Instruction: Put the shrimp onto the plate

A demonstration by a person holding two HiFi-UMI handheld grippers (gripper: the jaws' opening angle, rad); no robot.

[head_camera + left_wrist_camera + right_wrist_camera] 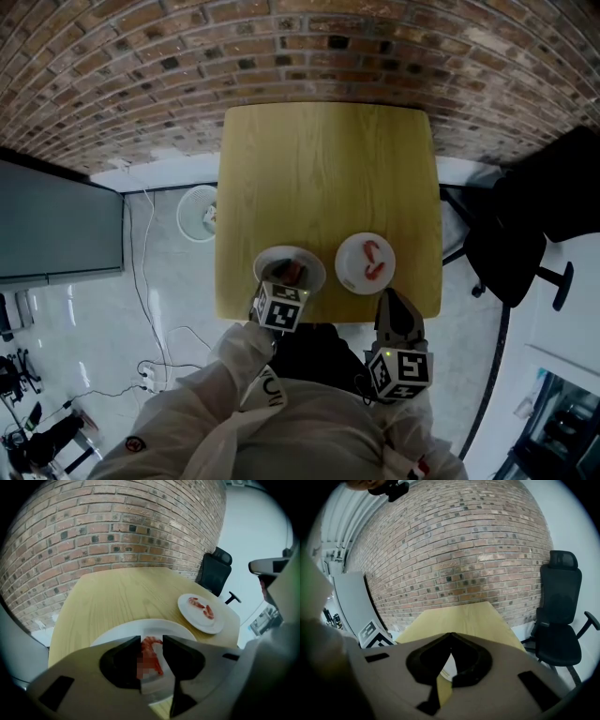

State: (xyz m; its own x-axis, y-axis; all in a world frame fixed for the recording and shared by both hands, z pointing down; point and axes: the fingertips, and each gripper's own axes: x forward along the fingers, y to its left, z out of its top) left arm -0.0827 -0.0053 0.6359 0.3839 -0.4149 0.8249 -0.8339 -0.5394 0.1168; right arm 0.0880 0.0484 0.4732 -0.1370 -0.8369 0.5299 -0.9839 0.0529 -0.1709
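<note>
Shrimp point(151, 652): red, curled, laid on the left plate point(154, 625).
Right plate point(192, 614): white, round, loaded with two shrimp point(202, 609).

a light wooden table point(328, 169) carries two white plates near its front edge. the left plate point(315, 269) and the right plate point(349, 277) sit side by side, not touching.

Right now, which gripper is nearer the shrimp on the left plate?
Left. The left gripper straddles that shrimp with open jaws; the right gripper sits shut at the table's near edge, beside the other plate.
</note>
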